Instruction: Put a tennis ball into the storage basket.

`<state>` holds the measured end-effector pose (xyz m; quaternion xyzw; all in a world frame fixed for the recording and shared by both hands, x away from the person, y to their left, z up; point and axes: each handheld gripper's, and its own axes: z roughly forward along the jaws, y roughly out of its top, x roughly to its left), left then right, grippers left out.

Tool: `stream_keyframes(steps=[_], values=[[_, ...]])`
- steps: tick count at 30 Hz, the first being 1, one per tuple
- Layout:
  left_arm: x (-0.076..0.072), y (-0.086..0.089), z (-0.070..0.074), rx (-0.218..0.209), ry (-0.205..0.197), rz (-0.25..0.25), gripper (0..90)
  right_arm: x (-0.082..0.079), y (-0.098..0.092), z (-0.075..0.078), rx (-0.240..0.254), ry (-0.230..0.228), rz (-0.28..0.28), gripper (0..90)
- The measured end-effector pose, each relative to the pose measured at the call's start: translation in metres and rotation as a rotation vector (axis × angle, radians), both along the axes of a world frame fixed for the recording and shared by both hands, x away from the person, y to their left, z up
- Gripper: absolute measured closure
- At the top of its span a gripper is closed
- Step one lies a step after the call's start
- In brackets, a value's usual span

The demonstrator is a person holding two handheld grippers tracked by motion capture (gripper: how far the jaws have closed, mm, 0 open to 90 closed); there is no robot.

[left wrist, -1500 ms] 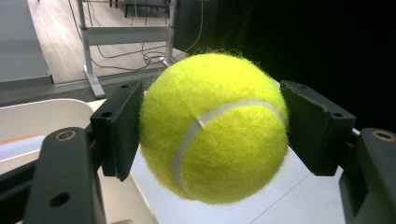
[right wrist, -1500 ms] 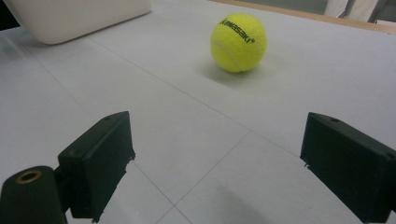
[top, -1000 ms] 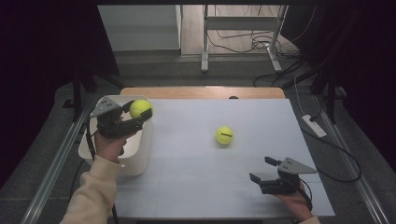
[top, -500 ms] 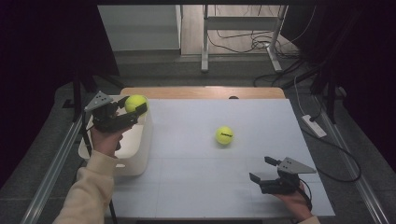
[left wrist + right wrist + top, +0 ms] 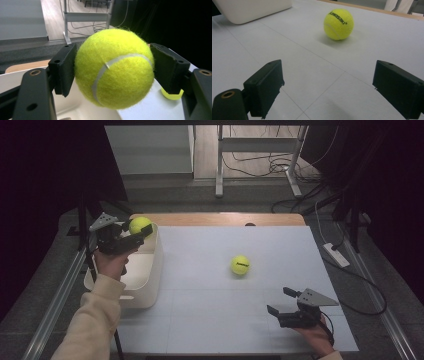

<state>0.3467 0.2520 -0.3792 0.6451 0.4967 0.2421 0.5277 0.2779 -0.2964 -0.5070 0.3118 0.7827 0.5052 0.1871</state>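
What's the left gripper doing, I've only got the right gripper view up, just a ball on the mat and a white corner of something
Observer: The left gripper is shut on a second tennis ball, its fingers pressed on either side.
Operator: Where is it holding that?
Observer: In the high view, over the far end of the white bin at the table's left edge; that bin is your white corner.
Operator: Anything in the bin already?
Observer: The part of its inside that I can see looks bare, but the arm hides some of it.
Operator: And my gripper?
Observer: The right gripper sits open near the table's front right, the loose ball beyond it.
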Motion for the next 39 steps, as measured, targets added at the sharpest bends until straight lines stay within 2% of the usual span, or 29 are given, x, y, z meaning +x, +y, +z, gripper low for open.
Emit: stream_keyframes(steps=[13,21,34,39], values=[[0.018,0.018,-0.005,0.034,0.059,0.090,26.7,0.000,0.000,0.000,-0.003,0.002,-0.005,9.7],[0.023,0.026,-0.006,0.043,0.074,0.118,26.6,0.001,0.000,-0.001,-0.002,0.004,-0.006,9.9],[0.029,0.035,-0.013,0.064,0.123,0.149,26.6,0.001,0.000,-0.001,-0.005,0.003,-0.007,9.9],[0.034,0.039,-0.018,0.072,0.164,0.161,26.6,0.001,0.000,-0.001,-0.007,0.004,-0.008,9.9]])
